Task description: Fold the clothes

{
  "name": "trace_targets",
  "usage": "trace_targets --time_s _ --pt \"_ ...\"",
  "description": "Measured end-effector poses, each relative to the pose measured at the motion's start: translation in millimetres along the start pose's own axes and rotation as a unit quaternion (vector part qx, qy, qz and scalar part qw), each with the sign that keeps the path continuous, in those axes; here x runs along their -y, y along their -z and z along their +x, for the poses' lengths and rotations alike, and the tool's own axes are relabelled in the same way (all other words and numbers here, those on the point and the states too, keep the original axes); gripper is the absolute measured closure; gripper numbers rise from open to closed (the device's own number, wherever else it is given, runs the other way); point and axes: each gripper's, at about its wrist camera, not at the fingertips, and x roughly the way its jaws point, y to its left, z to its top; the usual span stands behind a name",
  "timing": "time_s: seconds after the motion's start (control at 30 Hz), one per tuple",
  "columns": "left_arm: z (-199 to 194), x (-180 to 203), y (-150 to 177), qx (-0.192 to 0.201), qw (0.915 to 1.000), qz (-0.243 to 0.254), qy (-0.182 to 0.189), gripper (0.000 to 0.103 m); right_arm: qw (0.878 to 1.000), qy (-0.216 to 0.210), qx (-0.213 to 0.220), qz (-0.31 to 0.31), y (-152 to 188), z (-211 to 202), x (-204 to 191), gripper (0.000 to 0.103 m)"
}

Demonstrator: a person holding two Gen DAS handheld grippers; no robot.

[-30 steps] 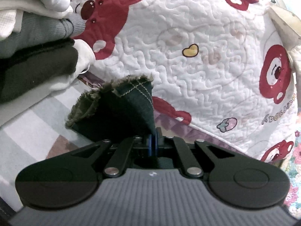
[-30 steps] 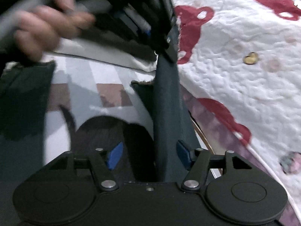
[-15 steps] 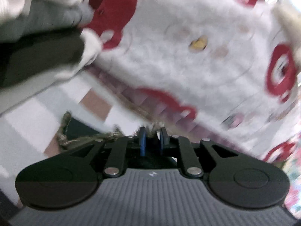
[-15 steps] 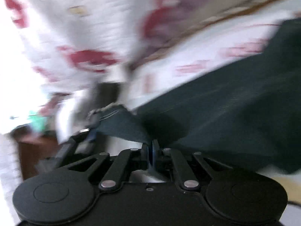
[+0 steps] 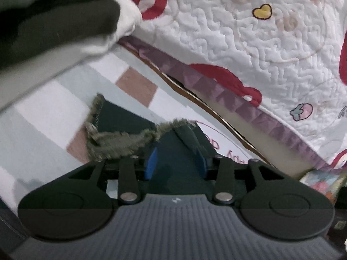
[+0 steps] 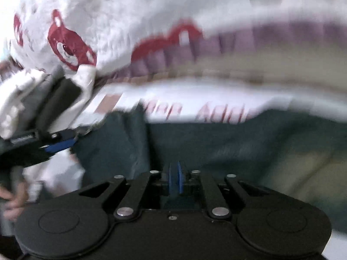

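A dark teal denim garment [image 5: 130, 119] with a frayed hem [image 5: 121, 143] lies on the checked bed sheet [image 5: 65, 91]. My left gripper [image 5: 176, 161] sits low over it. Its jaws are opening and its blue pads [image 5: 150, 162] stand apart, with the cloth between them but not pressed. In the right wrist view the garment [image 6: 238, 147] spreads flat across the sheet. My right gripper [image 6: 174, 177] has its pads almost together at the cloth's near edge, and its jaws are starting to open. The left gripper [image 6: 63, 143] shows at the left of that view, at the hem.
A stack of folded clothes [image 5: 54, 21] in grey, dark and white rests on the sheet at the upper left, also the stack [image 6: 43, 91]. A white quilt with red bears [image 5: 260, 43] fills the far side. A person's hand [image 6: 10, 201] holds the left gripper.
The left gripper sank and laid the raised frayed hem on the sheet, then its pads parted. The right gripper closed on the garment, rolled and swept sideways; the cloth now lies spread.
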Motion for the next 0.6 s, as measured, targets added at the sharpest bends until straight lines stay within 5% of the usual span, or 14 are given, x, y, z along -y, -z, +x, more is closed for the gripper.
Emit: trace_targets --time_s 0.1,0.2,0.27,0.4,0.53,0.6 --pt "4 4 5 -0.012 0.9999 0.004 0.002 0.065 0.993 -0.043 0.041 -0.100 -5 -10 -33 0.091" --pt "8 3 9 -0.029 0.9996 0.000 -0.001 0.065 0.980 -0.072 -0.004 -0.185 -8 9 -67 0.092" --pt "9 0 11 -0.039 0.9992 -0.003 -0.003 0.065 0.975 -0.061 -0.032 -0.212 -11 34 -75 0.080" --pt "8 -4 16 -0.053 0.9986 -0.004 0.000 0.065 0.974 -0.031 -0.056 -0.216 -13 78 -73 0.060" --pt "0 -9 21 -0.060 0.9981 0.006 -0.013 0.065 0.976 -0.030 -0.070 -0.204 -6 110 -71 0.059" --pt "-6 -14 18 -0.055 0.9983 0.000 -0.017 0.065 0.979 -0.034 -0.052 -0.192 -5 110 -68 0.075"
